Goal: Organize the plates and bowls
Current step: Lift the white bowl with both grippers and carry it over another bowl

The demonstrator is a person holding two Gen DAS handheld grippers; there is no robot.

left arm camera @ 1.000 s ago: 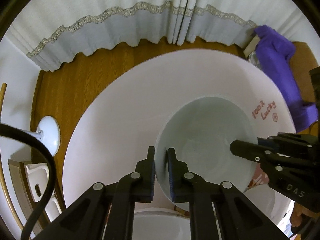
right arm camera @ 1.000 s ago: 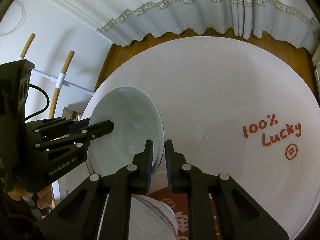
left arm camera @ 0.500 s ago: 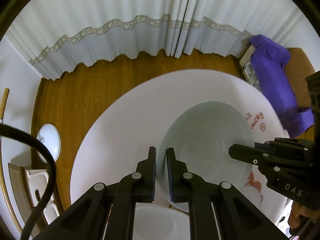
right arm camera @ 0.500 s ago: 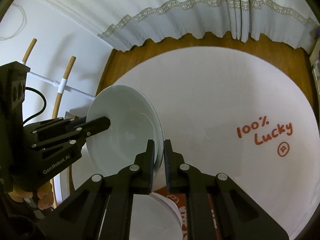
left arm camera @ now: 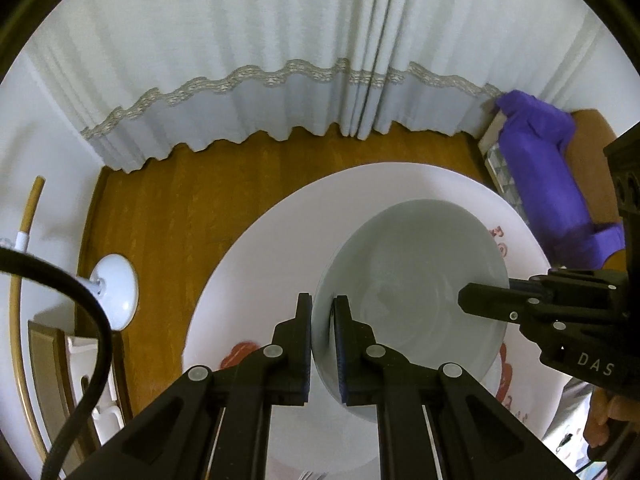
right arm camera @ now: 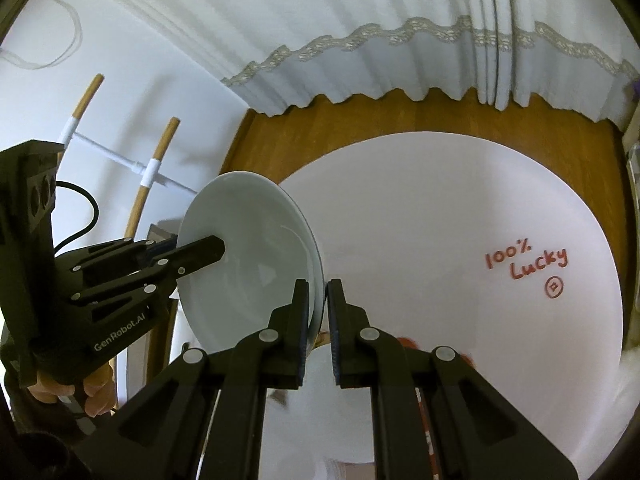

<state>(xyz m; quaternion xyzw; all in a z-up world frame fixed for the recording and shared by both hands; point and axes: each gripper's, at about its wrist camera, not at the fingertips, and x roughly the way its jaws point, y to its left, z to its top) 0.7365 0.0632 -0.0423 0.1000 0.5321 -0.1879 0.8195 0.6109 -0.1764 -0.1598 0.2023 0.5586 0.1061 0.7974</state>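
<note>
A pale grey-green bowl is held in the air above the round white table. My left gripper is shut on the bowl's left rim. My right gripper is shut on the bowl's right rim; the bowl also shows in the right wrist view. The right gripper appears in the left wrist view, and the left gripper in the right wrist view. A white dish lies below the bowl, mostly hidden by the fingers.
The table carries red "100% Lucky" lettering. White curtains hang behind over wooden floor. A purple cloth lies at right. A white lamp base and a wooden rack stand at left.
Both grippers have lifted the bowl higher off the table; the table looks smaller and more floor and curtain show. Both grips are unchanged.
</note>
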